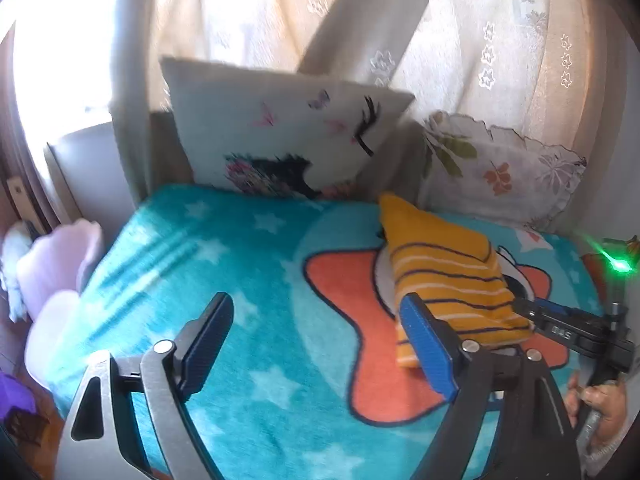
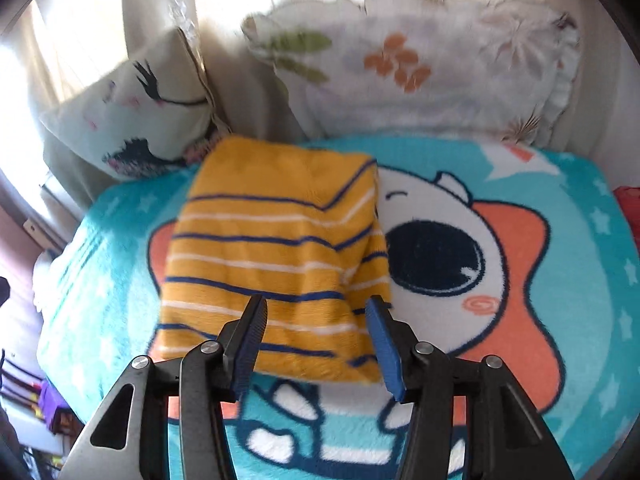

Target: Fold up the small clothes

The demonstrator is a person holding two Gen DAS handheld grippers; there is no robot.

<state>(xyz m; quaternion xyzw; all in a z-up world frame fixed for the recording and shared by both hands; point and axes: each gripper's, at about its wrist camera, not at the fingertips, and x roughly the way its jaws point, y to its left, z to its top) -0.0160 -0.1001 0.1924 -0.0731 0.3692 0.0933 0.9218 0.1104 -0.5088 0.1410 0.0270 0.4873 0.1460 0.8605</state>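
A bed is covered with a blue blanket (image 2: 592, 248) with white stars and a cartoon picture. Two pillows are leaned up at the far end: a white one with eyelashes (image 1: 280, 136) and a flowery one (image 2: 420, 76). Pale curtains (image 1: 480, 32) are hung behind them. Bright light is let in at the left.

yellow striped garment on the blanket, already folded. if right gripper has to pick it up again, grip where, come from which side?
Take the near hem edge of the yellow striped garment, coming from the near side, low over the teal blanket. It lies flat as a folded stack, with that edge right in front of the right gripper, whose jaws stand open and empty. The near right corner, where layers overlap, probably gathers them all.
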